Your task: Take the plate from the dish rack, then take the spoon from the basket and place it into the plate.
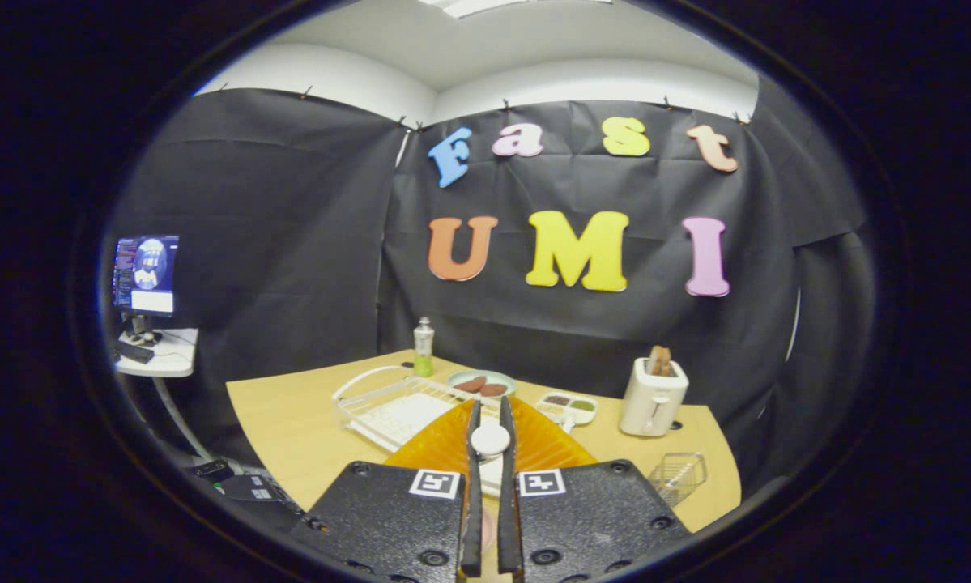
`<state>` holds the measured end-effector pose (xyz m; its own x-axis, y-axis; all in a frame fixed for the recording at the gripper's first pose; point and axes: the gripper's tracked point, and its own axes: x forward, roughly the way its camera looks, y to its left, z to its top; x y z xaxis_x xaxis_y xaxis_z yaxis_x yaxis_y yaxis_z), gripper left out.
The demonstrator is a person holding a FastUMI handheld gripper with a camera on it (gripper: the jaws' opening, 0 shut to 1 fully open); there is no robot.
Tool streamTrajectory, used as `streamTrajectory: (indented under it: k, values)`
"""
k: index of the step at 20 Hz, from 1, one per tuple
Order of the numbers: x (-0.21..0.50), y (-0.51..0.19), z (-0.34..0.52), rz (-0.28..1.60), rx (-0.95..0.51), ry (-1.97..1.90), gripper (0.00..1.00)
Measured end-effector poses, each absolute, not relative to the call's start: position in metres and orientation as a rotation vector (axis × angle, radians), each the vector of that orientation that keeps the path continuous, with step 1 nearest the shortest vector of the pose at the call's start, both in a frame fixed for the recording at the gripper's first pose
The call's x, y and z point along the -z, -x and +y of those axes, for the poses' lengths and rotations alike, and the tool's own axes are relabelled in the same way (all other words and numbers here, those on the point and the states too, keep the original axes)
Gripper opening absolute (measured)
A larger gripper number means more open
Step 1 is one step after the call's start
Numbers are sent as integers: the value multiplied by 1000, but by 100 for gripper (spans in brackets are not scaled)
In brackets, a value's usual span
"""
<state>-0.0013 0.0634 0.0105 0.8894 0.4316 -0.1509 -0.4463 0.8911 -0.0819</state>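
Between your gripper (490,429) fingers, clenched on its rim, the ribbed orange translucent plate (534,444) hangs above the white wire dish rack (388,409) on the wooden table (291,421). You're mid first step; next, set it down, then head to the clear wire basket (679,476) at the table's right edge.

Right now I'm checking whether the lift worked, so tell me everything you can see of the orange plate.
The orange plate looks like translucent amber plastic or glass with fine radial ribs. It stands tilted on edge between the fingers of the gripper, which press its rim from both sides. It hangs above the table, in front of the white wire dish rack. A round white part of the gripper covers its centre, so that area is hidden.
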Motion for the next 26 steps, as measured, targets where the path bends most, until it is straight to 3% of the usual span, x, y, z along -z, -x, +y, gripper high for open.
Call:
streamTrajectory:
  k: [8,18,26]
  values:
    - [57,19,109,288,-653,160,13]
    - [97,6,117,447,-728,200,14]
    - [96,-13,108,436,-674,235,27]
